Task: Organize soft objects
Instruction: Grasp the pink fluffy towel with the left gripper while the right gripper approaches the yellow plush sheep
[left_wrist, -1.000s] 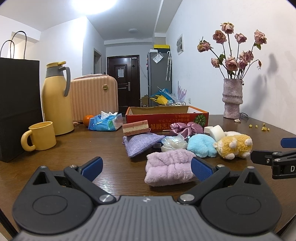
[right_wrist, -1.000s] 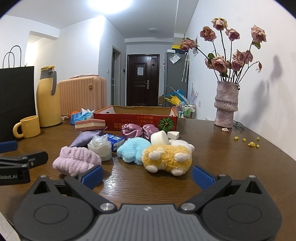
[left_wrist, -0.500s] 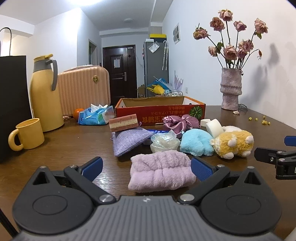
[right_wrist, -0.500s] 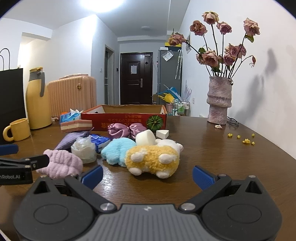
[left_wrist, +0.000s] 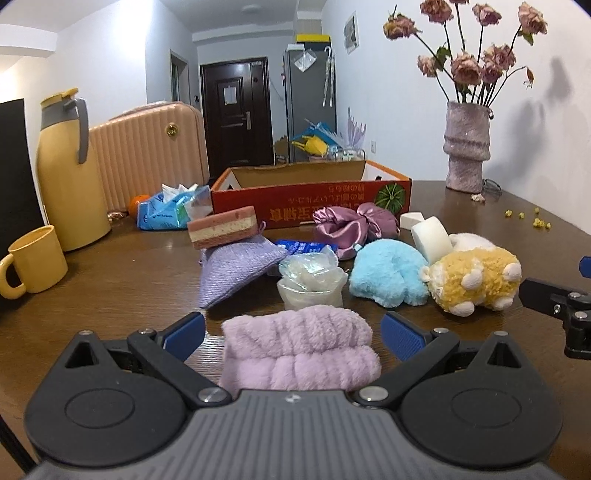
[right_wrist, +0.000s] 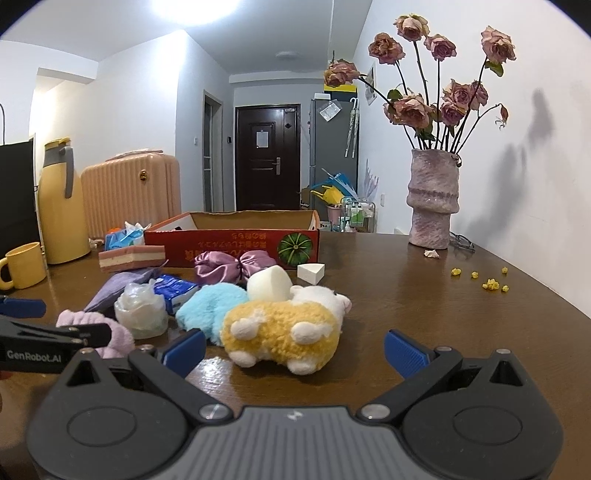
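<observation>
A folded lilac fluffy cloth (left_wrist: 299, 347) lies on the wooden table between the blue pads of my open left gripper (left_wrist: 293, 332); the pads stand apart from it. Behind it lie a light blue plush (left_wrist: 386, 273), a yellow and white plush toy (left_wrist: 476, 280), a purple satin pouch (left_wrist: 354, 225), a lavender woven pouch (left_wrist: 236, 269), a pink layered sponge (left_wrist: 221, 227) and white sponges (left_wrist: 430, 234). My right gripper (right_wrist: 295, 349) is open, with the yellow plush toy (right_wrist: 284, 332) just ahead between its fingers. A red cardboard box (left_wrist: 310, 195) stands open behind the pile.
A yellow mug (left_wrist: 31, 262), yellow thermos (left_wrist: 68, 170) and black bag (left_wrist: 13, 166) stand at the left. A tissue pack (left_wrist: 170, 208) and orange lie by a peach suitcase (left_wrist: 147, 151). A vase of dried roses (right_wrist: 432, 199) stands at the back right, with yellow petals (right_wrist: 487, 282) nearby.
My left gripper has moved forward so the lilac cloth now sits between its pads. My right gripper has moved closer to the yellow plush toy. Both stay open.
</observation>
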